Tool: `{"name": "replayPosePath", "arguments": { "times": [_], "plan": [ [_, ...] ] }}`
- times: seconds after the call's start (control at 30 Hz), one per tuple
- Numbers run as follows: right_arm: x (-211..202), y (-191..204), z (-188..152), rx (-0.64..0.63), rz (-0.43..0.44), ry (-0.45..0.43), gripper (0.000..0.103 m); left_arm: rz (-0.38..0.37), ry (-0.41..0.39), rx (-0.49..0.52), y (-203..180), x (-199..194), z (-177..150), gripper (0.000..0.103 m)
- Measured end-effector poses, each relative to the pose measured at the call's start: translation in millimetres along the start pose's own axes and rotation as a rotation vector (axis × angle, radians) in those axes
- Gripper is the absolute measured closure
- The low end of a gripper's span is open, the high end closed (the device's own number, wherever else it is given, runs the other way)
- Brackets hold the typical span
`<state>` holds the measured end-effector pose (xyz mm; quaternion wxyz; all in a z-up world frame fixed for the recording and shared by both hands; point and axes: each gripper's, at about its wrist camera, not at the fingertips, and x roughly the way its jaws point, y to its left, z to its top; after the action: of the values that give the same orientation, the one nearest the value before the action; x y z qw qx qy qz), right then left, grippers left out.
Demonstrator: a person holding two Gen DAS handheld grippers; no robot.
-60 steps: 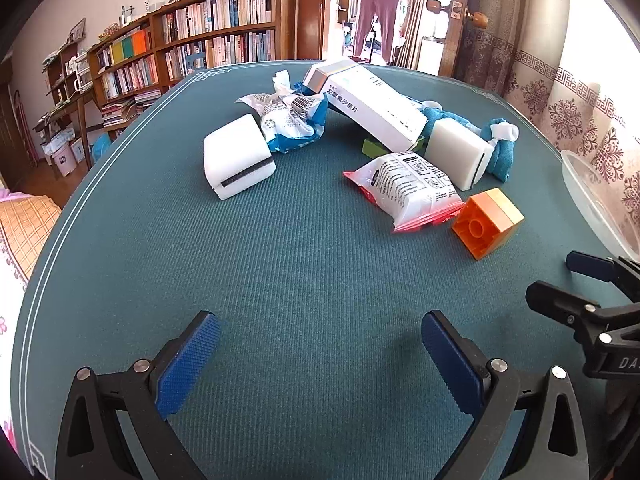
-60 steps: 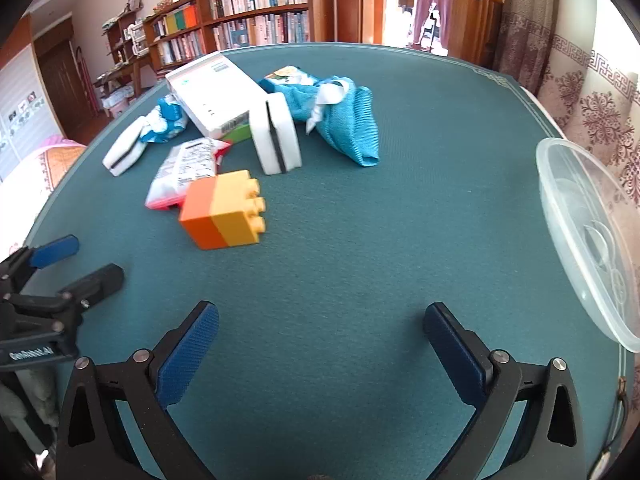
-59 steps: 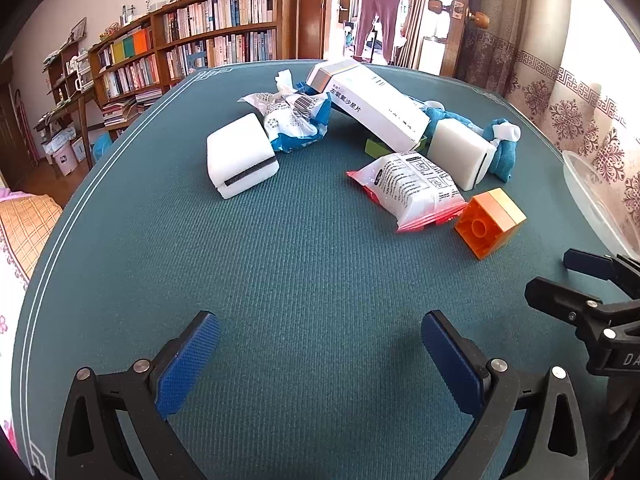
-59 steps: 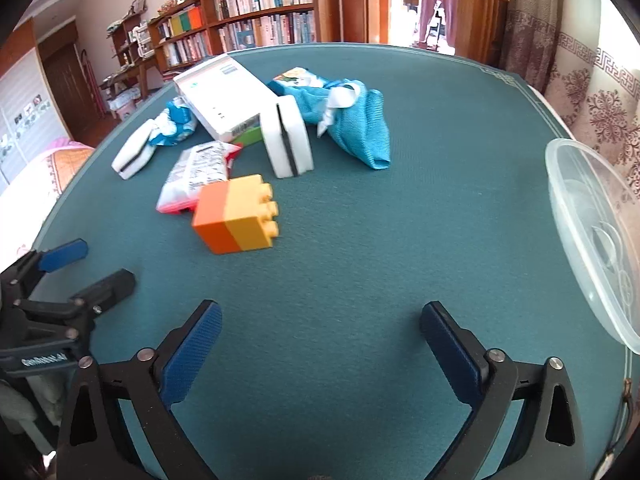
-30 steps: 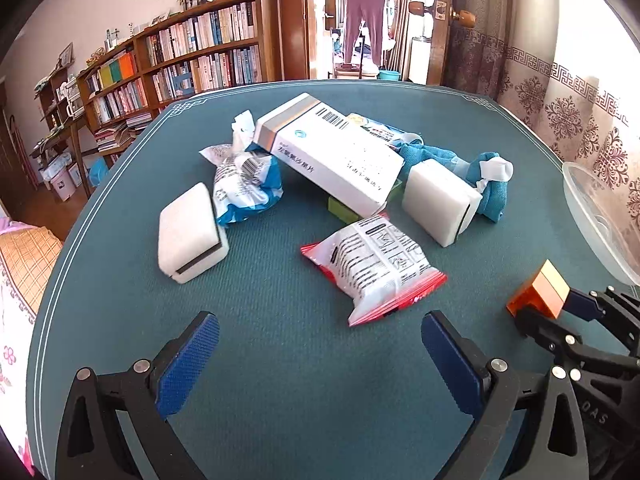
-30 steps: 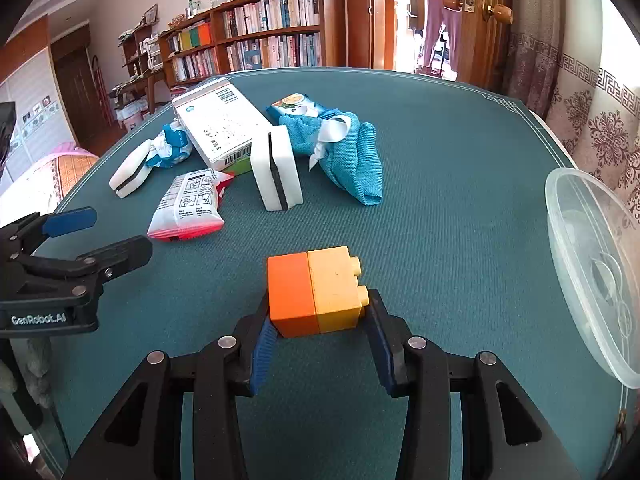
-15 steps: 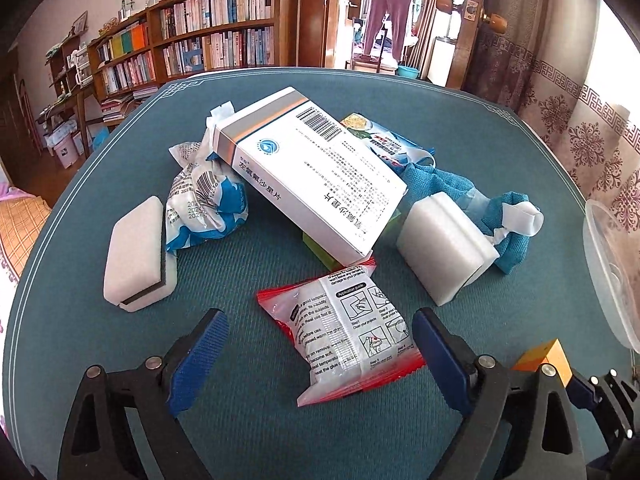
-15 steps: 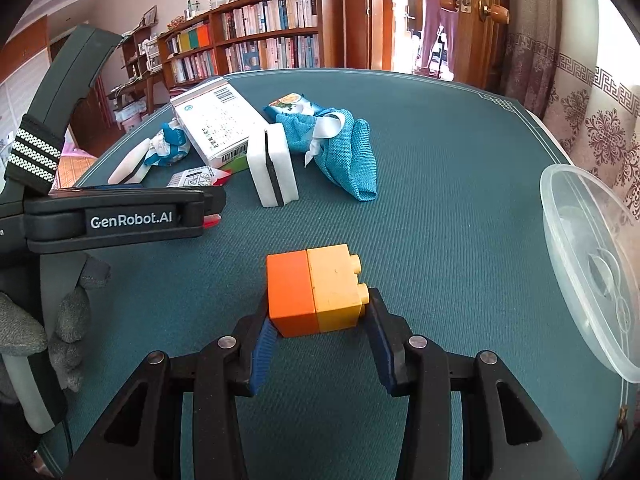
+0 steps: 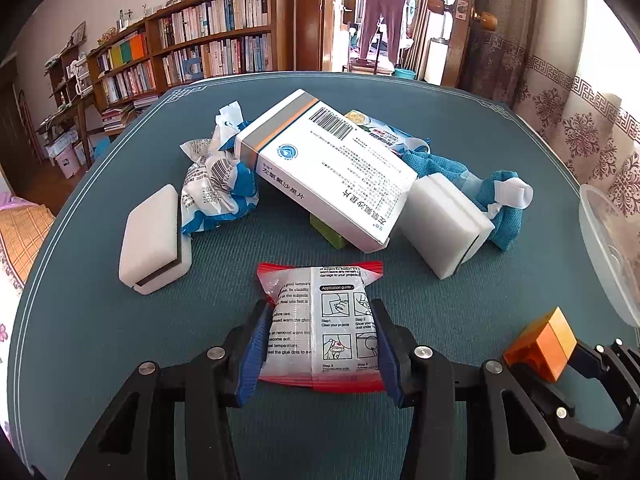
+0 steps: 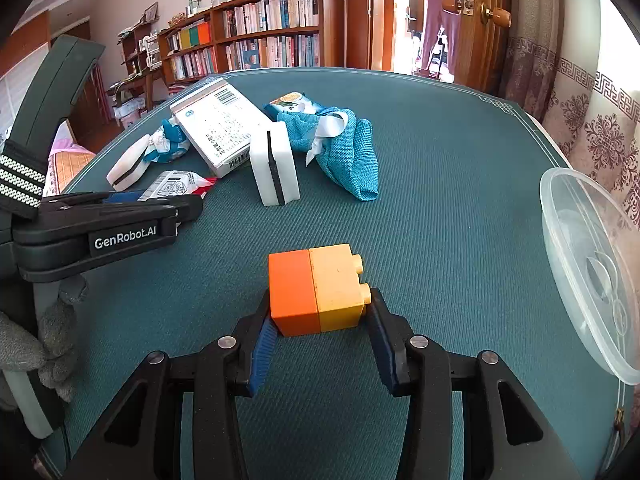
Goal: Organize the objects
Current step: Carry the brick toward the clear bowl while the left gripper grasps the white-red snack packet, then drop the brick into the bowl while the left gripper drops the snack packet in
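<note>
The left gripper is closed on the red-edged sachet, its blue pads pressing both long sides of the soft packet. The right gripper is narrow too — it holds the orange and yellow block between its pads, above the green table. The clear plastic bowl stands at the right edge of the table, near the block and well apart from the sachet.

I judge that the step in hand is to carry both things to the bowl. To do it well, the right hand should go first, because it is nearer; the block is rigid, so it only needs to be over the rim before the pads open. The sachet is soft and may slip or fold, so the left hand should lift it straight up, clear of the white box and the sponge, without dragging it.
</note>
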<state>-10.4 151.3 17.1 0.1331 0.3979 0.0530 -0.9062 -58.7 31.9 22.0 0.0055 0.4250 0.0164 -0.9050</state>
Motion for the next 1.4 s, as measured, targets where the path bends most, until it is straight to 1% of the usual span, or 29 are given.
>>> {"name": "replayPosePath", "arguments": {
  "times": [0.2,0.4,0.47,0.53,0.67,0.8,1.0,1.13,1.27,1.4],
  "plan": [
    [-2,-3,-1,0.015,0.014,-0.006,0.059,0.000,-0.024,0.003,-1,-18,-6,0.052],
    [-5,-10,-1,0.057,0.041,-0.013,0.060,-0.011,-0.057,0.032,-13,-35,-6,0.052],
    [-9,-13,0,0.073,0.051,-0.011,0.060,-0.015,-0.067,0.043,-16,-39,-5,0.052],
    [-17,-16,3,0.082,0.050,-0.030,0.060,-0.019,-0.075,0.053,-19,-43,-5,0.052],
    [-42,-34,12,0.104,-0.008,-0.087,0.060,-0.029,-0.083,0.073,-30,-48,-5,0.052],
    [-63,-72,11,0.174,-0.077,-0.121,0.060,-0.047,-0.084,0.103,-46,-49,-5,0.052],
    [-83,-138,5,0.289,-0.193,-0.141,0.060,-0.075,-0.082,0.145,-71,-48,-6,0.052],
    [-94,-172,1,0.337,-0.258,-0.158,0.060,-0.087,-0.084,0.173,-89,-49,-5,0.052],
    [-97,-196,-3,0.367,-0.332,-0.159,0.060,-0.100,-0.084,0.198,-105,-49,-4,0.052],
    [-95,-212,-8,0.394,-0.357,-0.141,0.060,-0.119,-0.085,0.222,-121,-48,0,0.052]
  ]
}}
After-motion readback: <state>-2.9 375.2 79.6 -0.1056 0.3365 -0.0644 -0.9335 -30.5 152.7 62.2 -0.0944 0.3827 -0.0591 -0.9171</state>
